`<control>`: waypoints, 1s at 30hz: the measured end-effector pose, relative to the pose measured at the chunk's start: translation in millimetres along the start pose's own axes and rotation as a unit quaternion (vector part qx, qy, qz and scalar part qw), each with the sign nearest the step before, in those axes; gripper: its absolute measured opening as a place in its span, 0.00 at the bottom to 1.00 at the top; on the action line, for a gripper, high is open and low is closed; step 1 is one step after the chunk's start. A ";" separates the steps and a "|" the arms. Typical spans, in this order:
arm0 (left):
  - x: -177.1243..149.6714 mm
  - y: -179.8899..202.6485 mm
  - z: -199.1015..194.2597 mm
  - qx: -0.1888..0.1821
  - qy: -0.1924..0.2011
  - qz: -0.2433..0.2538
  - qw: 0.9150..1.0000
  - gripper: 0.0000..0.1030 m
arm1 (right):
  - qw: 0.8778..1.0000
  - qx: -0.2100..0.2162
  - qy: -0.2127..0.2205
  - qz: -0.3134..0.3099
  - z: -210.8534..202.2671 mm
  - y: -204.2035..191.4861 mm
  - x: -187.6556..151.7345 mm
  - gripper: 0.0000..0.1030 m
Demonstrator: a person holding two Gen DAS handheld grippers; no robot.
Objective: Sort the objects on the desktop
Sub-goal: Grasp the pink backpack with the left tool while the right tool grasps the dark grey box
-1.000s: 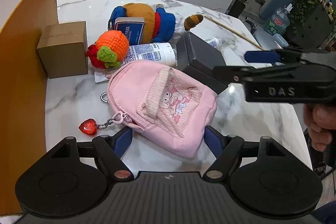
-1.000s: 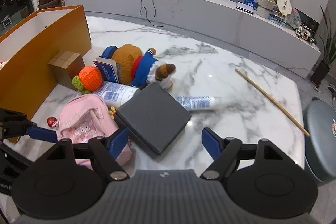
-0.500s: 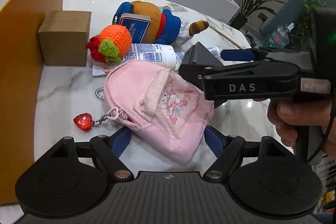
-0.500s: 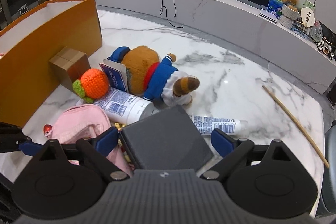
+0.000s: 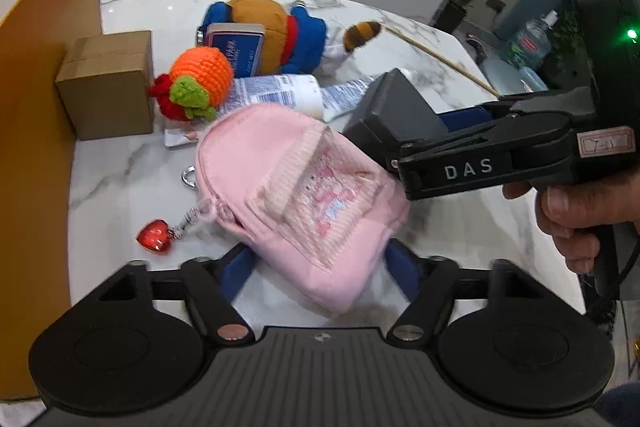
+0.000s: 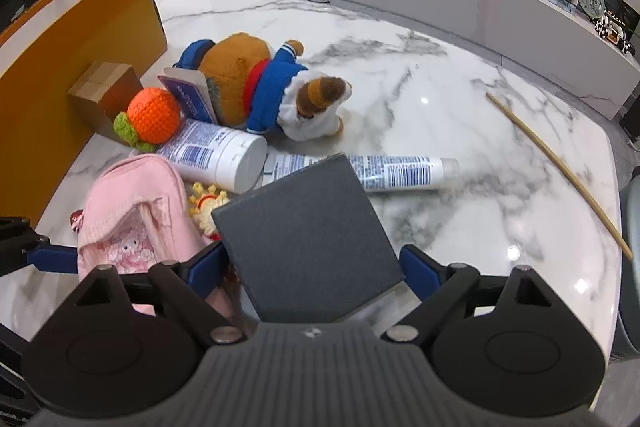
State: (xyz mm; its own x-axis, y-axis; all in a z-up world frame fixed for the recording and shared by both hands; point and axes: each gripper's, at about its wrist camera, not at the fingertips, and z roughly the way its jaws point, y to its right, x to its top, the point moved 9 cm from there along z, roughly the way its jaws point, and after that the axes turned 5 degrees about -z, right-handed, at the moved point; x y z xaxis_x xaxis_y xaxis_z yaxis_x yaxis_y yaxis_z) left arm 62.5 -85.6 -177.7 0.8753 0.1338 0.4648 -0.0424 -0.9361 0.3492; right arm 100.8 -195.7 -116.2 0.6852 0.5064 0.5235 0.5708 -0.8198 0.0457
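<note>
A pink mini backpack with a red heart charm lies on the marble table. My left gripper is open, its blue fingers on either side of the backpack's near end. A dark grey box lies to the right of the backpack. My right gripper is open, with its fingers on either side of the box. The box also shows in the left wrist view behind the right gripper's arm.
A plush bear in blue, a crocheted orange, a white bottle, a tube, a card and a cardboard box lie behind. An orange bin wall stands at left. A wooden stick lies at right.
My right gripper has moved forward until its fingers flank the dark grey box. My left gripper has edged closer around the pink backpack. Both stay open.
</note>
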 end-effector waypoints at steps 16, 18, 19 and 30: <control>-12.7 6.3 -20.2 -0.020 -0.001 0.063 0.998 0.63 | 1.000 0.005 0.006 0.014 -34.5 -3.5 -19.3 0.87; -13.6 9.1 -23.9 -0.020 0.003 0.075 0.997 0.61 | 1.000 0.003 0.008 0.016 -38.0 -2.0 -20.4 0.87; -13.7 9.9 -25.1 -0.020 0.005 0.080 0.997 0.60 | 1.000 0.003 0.009 0.018 -39.6 -1.1 -20.8 0.87; -17.9 24.7 -41.5 -0.034 0.020 0.135 0.990 0.39 | 0.999 0.001 0.023 0.024 -54.6 -1.5 -17.7 0.87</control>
State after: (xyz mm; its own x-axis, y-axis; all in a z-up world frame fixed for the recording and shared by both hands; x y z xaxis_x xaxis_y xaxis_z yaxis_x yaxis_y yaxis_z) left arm 25.8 -97.6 -143.6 0.8080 -0.1042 0.5799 -0.3056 -0.9156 0.2613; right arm 63.1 -218.0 -79.1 0.6900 0.4543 0.5634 0.5389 -0.8422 0.0192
